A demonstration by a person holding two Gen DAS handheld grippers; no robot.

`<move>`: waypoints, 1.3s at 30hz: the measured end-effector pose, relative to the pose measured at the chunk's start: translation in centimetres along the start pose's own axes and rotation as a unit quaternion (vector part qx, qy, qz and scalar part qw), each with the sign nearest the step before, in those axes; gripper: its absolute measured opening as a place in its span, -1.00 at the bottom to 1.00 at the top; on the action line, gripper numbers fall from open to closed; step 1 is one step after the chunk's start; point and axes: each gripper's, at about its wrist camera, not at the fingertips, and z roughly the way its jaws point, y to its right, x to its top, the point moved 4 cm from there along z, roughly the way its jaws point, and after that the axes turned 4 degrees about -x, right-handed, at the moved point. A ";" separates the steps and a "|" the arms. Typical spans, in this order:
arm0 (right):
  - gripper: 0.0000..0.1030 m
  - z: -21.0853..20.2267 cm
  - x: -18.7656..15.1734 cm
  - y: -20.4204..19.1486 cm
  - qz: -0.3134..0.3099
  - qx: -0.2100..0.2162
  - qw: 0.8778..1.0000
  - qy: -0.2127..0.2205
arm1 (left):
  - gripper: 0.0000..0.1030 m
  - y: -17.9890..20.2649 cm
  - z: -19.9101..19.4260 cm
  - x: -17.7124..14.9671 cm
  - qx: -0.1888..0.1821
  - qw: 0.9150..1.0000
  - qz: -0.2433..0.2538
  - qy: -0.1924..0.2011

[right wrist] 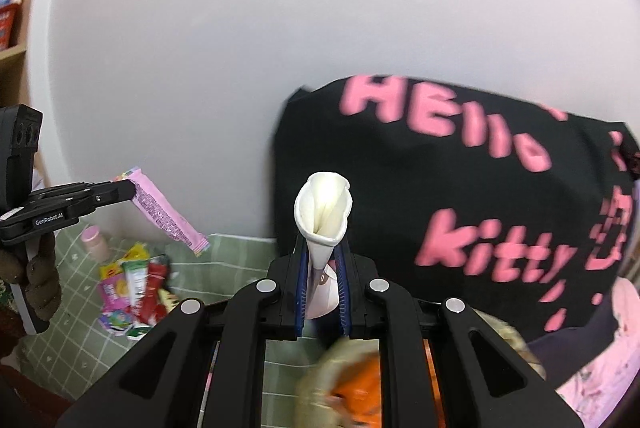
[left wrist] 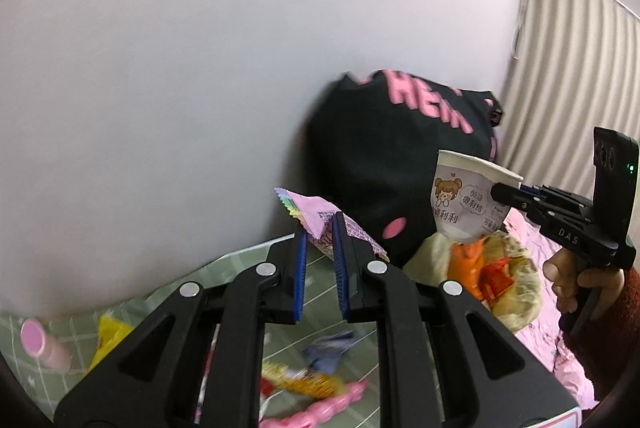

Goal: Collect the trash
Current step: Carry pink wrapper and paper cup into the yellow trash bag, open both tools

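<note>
Left wrist view shows the left gripper [left wrist: 320,248] clamped on a pink snack wrapper [left wrist: 320,218], lifted clear of a green checked cloth [left wrist: 168,292] where more litter lies: a yellow packet [left wrist: 110,338], a blue wrapper [left wrist: 328,348] and a pink bottle [left wrist: 40,344] on its side. To its right, the right gripper [left wrist: 502,193], carried by a person's hand [left wrist: 568,280], pinches the wall of a paper cup [left wrist: 466,203] printed with a cartoon bear. Right wrist view confirms that hold: the cup [right wrist: 322,211] is squeezed nearly flat between the blue pads [right wrist: 344,280], its rim folded into a narrow slot. A black "Hello Kitty" bag [right wrist: 460,187] leans against the white wall behind both tools, and a translucent bag [left wrist: 508,268] holding orange packaging sits just below the cup. No bin is clearly in view, so where the two pieces are bound cannot be told. The risks look plain enough: the wrapper is held near one end and hangs loose, so a quick swing could let the slick film slip from the pads; the crushed cup could buckle further and slide out. Any liquid in the cup cannot be seen.
</note>
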 end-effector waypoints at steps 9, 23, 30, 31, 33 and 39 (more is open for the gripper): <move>-0.74 -5.3 -1.7 7.5 0.030 -0.095 0.995 0.005 | -0.77 7.6 4.2 1.9 -0.092 0.994 0.052 -0.006; -0.74 -2.9 -9.7 11.4 0.089 -0.111 0.985 -0.101 | -0.77 17.9 15.9 -5.5 -0.198 0.956 0.126 -0.178; -0.74 2.0 -14.1 10.9 0.109 -0.078 0.978 -0.163 | -0.78 18.5 18.5 -9.3 -0.180 0.946 0.143 -0.227; -0.75 2.4 -14.4 10.8 0.107 -0.076 0.977 -0.168 | -0.78 18.4 18.6 -9.4 -0.180 0.947 0.138 -0.229; -0.75 2.6 -14.6 10.5 0.095 -0.085 0.977 -0.169 | -0.78 18.4 18.7 -9.3 -0.179 0.947 0.132 -0.231; -0.75 1.9 -14.9 10.6 0.097 -0.077 0.976 -0.177 | -0.78 18.2 18.9 -9.0 -0.180 0.948 0.124 -0.233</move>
